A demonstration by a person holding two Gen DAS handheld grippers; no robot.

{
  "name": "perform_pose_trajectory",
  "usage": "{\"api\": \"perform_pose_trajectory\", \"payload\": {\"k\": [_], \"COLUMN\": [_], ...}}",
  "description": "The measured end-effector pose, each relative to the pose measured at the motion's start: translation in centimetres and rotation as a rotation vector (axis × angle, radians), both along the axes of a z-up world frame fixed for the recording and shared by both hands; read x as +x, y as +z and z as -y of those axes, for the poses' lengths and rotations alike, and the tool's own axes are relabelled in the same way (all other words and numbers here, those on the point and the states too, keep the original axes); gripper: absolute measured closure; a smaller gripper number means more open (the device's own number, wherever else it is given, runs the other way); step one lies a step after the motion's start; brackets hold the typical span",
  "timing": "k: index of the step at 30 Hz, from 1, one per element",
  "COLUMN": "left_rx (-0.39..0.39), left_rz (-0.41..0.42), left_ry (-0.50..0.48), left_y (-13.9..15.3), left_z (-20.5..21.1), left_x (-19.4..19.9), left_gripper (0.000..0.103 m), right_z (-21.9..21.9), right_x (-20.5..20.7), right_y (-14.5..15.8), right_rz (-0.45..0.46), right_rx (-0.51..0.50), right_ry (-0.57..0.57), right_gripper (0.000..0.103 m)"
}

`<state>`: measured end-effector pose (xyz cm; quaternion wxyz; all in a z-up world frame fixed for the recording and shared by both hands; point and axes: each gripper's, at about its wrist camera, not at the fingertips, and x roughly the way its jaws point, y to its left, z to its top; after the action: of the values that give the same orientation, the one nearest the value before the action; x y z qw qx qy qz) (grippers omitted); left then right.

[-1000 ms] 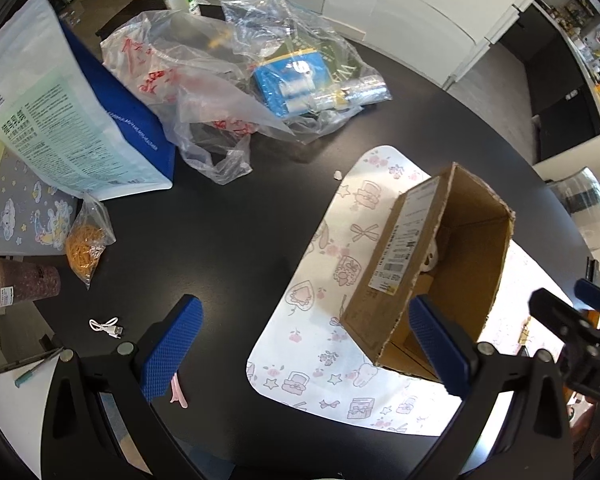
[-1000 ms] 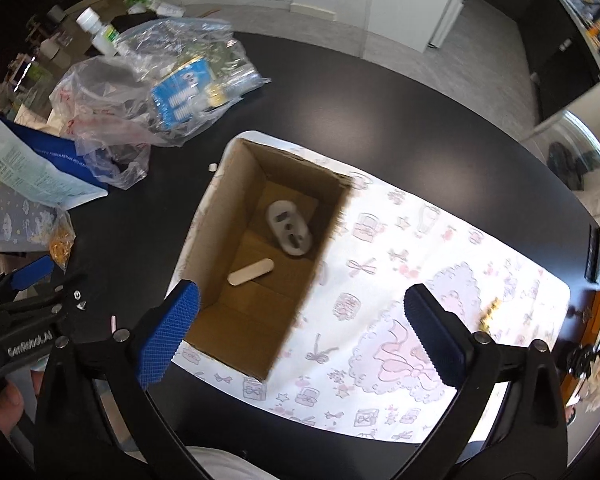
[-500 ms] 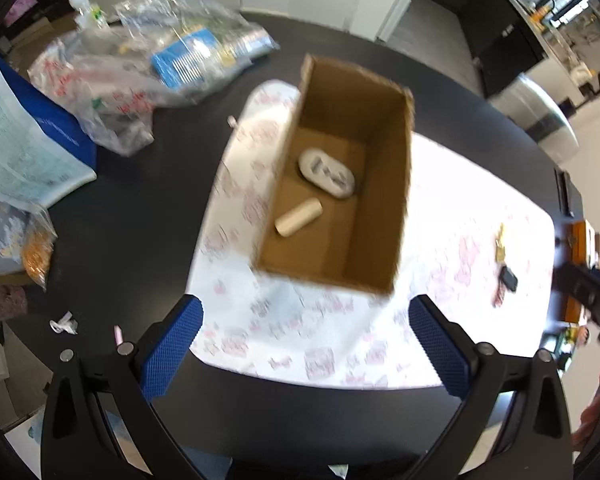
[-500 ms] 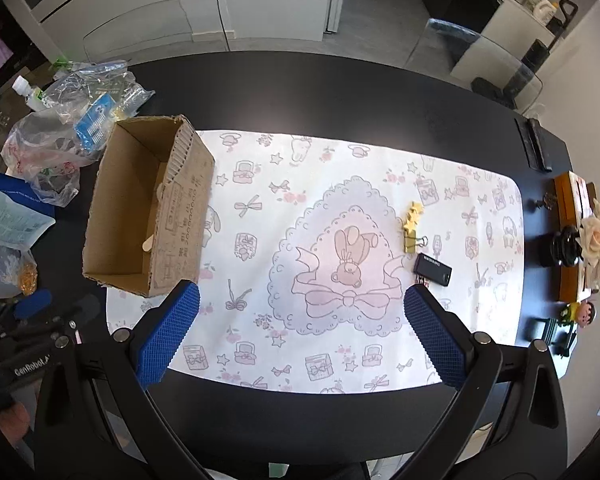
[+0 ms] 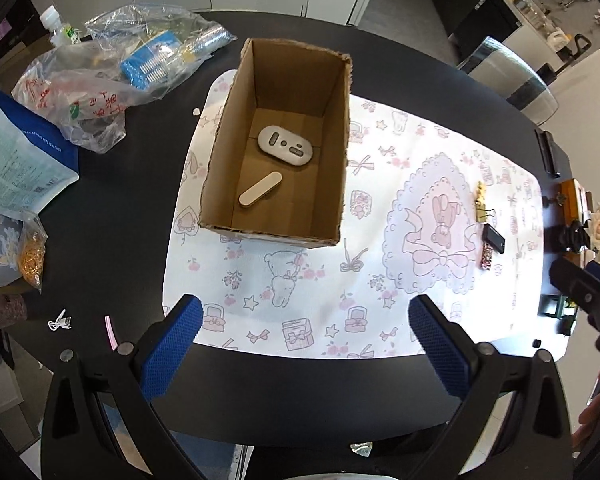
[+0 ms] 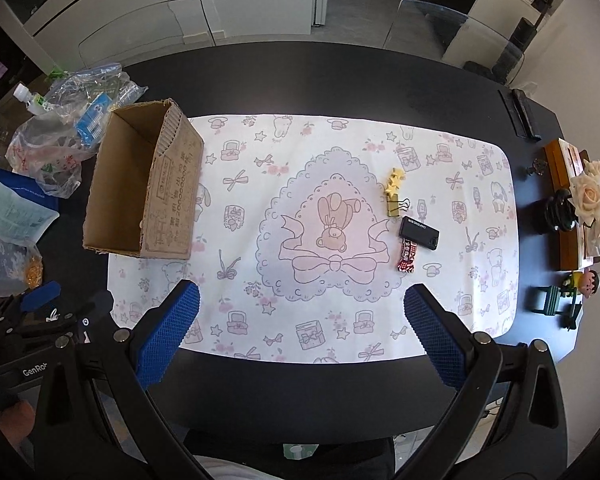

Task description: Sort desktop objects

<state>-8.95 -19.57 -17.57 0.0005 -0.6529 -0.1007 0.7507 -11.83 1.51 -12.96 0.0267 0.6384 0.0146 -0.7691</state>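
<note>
An open cardboard box (image 5: pixel 224 132) (image 6: pixel 172 184) stands on the left end of a white patterned mat (image 5: pixel 380 292) (image 6: pixel 340 152). Inside it lie a white mouse (image 5: pixel 285 145) and a beige oblong piece (image 5: pixel 260 189). On the right of the mat lie a yellow star binder clip (image 6: pixel 396 196) (image 5: pixel 481 204), a black rectangular device (image 6: pixel 419 232) (image 5: pixel 494 238) and a small red wrapped packet (image 6: pixel 407 260) (image 5: pixel 486 257). My left gripper (image 5: pixel 304 344) and right gripper (image 6: pixel 300 332) hang open above the mat's near edge, holding nothing.
Clear plastic bags (image 5: pixel 112 80) with a blue packet, a blue-and-white pouch (image 5: pixel 12 160) and a bag of rubber bands (image 5: pixel 30 258) crowd the left of the black table (image 6: pixel 320 76). A wooden box with a rose (image 6: pixel 592 196) and small figurines (image 6: pixel 580 284) stand at the right edge.
Both grippers have pulled back and up from the box; the left view swung right from the bags onto the whole mat, and the right view moved off the box to the mat's centre.
</note>
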Motion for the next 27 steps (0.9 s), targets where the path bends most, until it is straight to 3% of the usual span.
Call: {"api": "perform_pose_trajectory", "payload": {"k": [11,27], "left_rx": [-0.023,-0.056], "left_rz": [-0.013,-0.053], "left_ry": [0.010,0.010], "left_y": [1.9,6.4], "left_z": [-4.8,-18.3], "left_x": [-0.1,-0.5], "left_gripper": [0.000,0.000], "right_z": [-5.2,-18.6], "right_x": [0.5,-0.7], "right_y": [0.7,2.8], "right_rz": [0.005,-0.007], "right_rx": [-0.025,-0.063], "right_ry": [0.012,0.048], "right_gripper": [0.000,0.000]}}
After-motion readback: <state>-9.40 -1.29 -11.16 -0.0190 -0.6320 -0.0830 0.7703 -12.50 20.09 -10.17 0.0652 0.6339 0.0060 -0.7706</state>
